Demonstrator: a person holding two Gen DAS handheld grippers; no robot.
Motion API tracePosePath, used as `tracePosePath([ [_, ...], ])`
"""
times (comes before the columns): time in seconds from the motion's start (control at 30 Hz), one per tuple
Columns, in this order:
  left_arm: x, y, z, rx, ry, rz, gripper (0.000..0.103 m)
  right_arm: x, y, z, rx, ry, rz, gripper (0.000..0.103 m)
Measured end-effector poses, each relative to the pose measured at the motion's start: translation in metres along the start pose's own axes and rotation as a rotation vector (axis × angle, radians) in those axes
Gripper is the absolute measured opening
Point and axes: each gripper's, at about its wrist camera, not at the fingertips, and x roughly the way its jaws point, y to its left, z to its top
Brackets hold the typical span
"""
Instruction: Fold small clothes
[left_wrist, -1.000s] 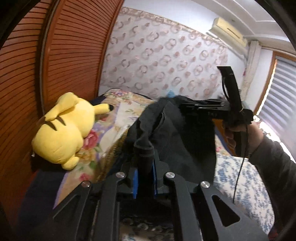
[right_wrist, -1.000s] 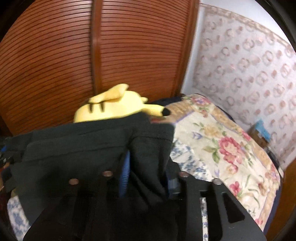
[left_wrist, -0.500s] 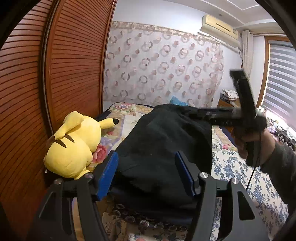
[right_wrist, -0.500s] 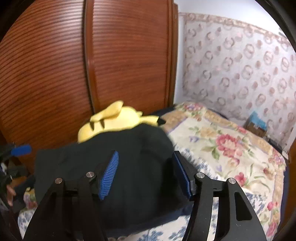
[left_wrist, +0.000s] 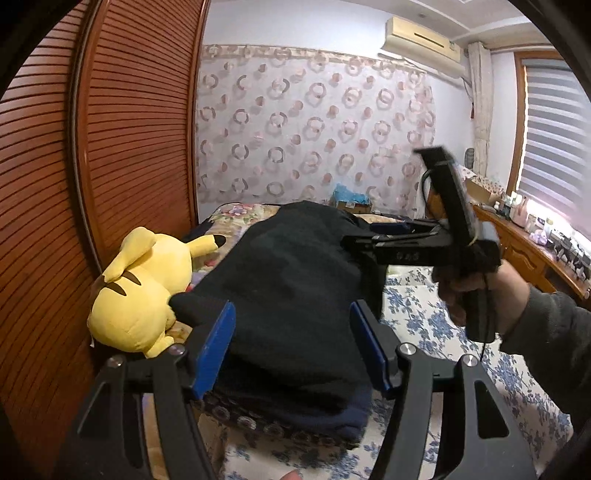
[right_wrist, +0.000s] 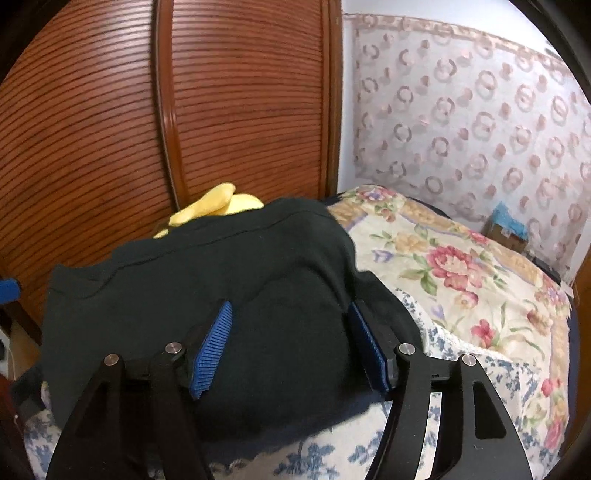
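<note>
**Left wrist, right wrist: both tongs released**

Left wrist: left gripper (left_wrist: 291, 341) spread wide, holding nothing; black garment (left_wrist: 295, 295) lies on bed (left_wrist: 424, 317) beside plush (left_wrist: 144, 288).

Right wrist: right gripper (right_wrist: 290, 343) spread wide, empty, over garment (right_wrist: 221, 280).

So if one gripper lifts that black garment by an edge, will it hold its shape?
Probably not. The black garment lies in soft rumpled folds on the bed, so it would likely droop. It looks light, and the ridged pads should grip it.
</note>
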Motion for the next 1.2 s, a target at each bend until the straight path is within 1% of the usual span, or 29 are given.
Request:
tracePosePath([
  [0.13, -0.002, -0.017, -0.002, 0.020, 0.006, 0.008, 0.064, -0.038, 0.003, -0.010, 0.028, -0.022, -0.017, 0.067],
  [0.2, -0.004, -0.027, -0.004, 0.034, 0.010, 0.016, 0.064, -0.061, 0.005, -0.021, 0.041, -0.036, -0.029, 0.067],
  [0.37, -0.011, -0.052, -0.010, 0.062, 0.004, 0.001, 0.064, -0.108, 0.010, -0.048, 0.070, -0.055, -0.070, 0.074],
  [0.43, -0.015, -0.062, -0.012, 0.068, -0.001, -0.009, 0.064, -0.123, 0.009, -0.059, 0.083, -0.055, -0.107, 0.078],
  [0.47, -0.017, -0.067, -0.013, 0.069, -0.003, -0.011, 0.064, -0.135, 0.009, -0.067, 0.095, -0.059, -0.131, 0.079],
  [0.53, -0.019, -0.076, -0.016, 0.075, -0.001, -0.012, 0.064, -0.152, 0.006, -0.081, 0.119, -0.068, -0.151, 0.080],
  [0.6, -0.021, -0.085, -0.018, 0.083, 0.001, -0.022, 0.064, -0.176, 0.004, -0.097, 0.146, -0.083, -0.198, 0.081],
  [0.7, -0.026, -0.101, -0.021, 0.091, -0.002, -0.054, 0.064, -0.208, 0.004, -0.119, 0.166, -0.105, -0.268, 0.082],
  [0.73, -0.028, -0.105, -0.022, 0.095, -0.005, -0.055, 0.064, -0.215, 0.003, -0.123, 0.173, -0.110, -0.284, 0.082],
  [0.8, -0.032, -0.115, -0.023, 0.107, -0.011, -0.055, 0.064, -0.239, 0.002, -0.138, 0.203, -0.133, -0.348, 0.082],
  [0.97, -0.042, -0.136, -0.025, 0.125, -0.017, -0.073, 0.064, -0.288, -0.004, -0.164, 0.269, -0.177, -0.438, 0.082],
  [1.07, -0.053, -0.142, -0.024, 0.125, -0.029, -0.083, 0.065, -0.310, -0.004, -0.176, 0.290, -0.194, -0.480, 0.082],
  [1.2, -0.068, -0.148, -0.022, 0.120, -0.036, -0.090, 0.065, -0.332, -0.006, -0.188, 0.318, -0.209, -0.505, 0.082],
])
